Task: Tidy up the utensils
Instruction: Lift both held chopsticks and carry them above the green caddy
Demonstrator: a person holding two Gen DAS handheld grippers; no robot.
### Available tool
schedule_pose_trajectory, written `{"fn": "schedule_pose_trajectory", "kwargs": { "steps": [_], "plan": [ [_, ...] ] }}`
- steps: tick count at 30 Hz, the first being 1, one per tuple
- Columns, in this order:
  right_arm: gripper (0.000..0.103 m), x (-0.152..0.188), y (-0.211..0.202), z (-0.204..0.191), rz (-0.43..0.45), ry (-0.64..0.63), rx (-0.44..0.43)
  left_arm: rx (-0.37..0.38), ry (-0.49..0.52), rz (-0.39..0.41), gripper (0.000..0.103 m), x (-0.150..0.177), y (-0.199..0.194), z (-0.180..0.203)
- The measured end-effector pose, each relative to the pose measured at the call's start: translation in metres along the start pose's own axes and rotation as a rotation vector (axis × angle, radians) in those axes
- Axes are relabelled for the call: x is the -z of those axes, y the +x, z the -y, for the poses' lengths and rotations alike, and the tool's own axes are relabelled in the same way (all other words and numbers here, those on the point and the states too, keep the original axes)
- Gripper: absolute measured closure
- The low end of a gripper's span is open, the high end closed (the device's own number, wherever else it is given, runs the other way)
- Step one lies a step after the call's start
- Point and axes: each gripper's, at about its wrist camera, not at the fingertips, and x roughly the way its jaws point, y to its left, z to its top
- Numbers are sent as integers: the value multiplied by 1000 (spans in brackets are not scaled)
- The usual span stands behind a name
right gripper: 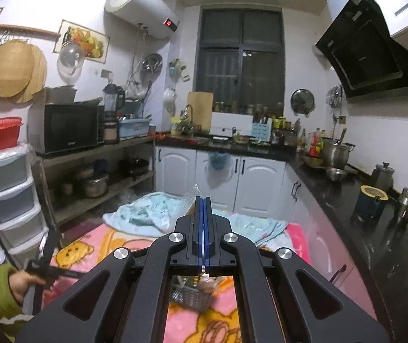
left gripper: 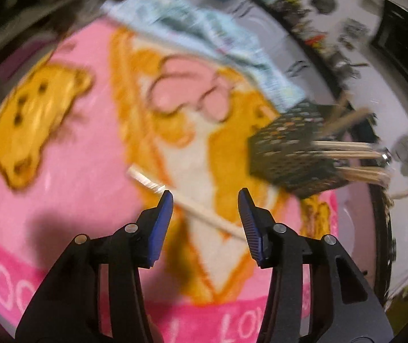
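Above the pink cartoon blanket (left gripper: pixel 69 188), the left gripper (left gripper: pixel 205 200) points down with its jaws apart and nothing between the blue pads (left gripper: pixel 161 225); a single pale chopstick (left gripper: pixel 192 208) lies on the blanket just beyond the tips, slanting across the gap. Near it to the right stands a dark mesh utensil holder (left gripper: pixel 292 154) with more chopsticks (left gripper: pixel 355 154) sticking out. The right gripper (right gripper: pixel 203 200) is raised, jaws pressed together and empty, facing the kitchen worktop (right gripper: pixel 335 188). A light blue towel (right gripper: pixel 144 214) lies crumpled at the blanket's far edge.
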Motion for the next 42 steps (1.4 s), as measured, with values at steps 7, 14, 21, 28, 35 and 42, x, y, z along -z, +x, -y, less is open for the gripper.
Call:
{"fn": "schedule_pose_trajectory", "kwargs": {
  "steps": [7,14,21,28,35,42],
  "plan": [
    [102,-10,5,12,3,-15,47,-93,-102,-24,64,-4,27,-28],
    [102,-21,28,18,-13,-36,76,-166,-107,-3,72,-24,42,-25],
    [102,-36,51,22,-5,-54,97,-248,-45,23,93,-41,52,-22],
    [102,-43,69,21,-9,-87,109,-122,8,68,100,-53,26,-1],
    [102,-37,87,19,-27,-102,101,135,141,243,100,-71,-57,83],
    [102,-26,93,15,-45,-121,103,230,277,511,100,-88,-120,170]
  ]
}}
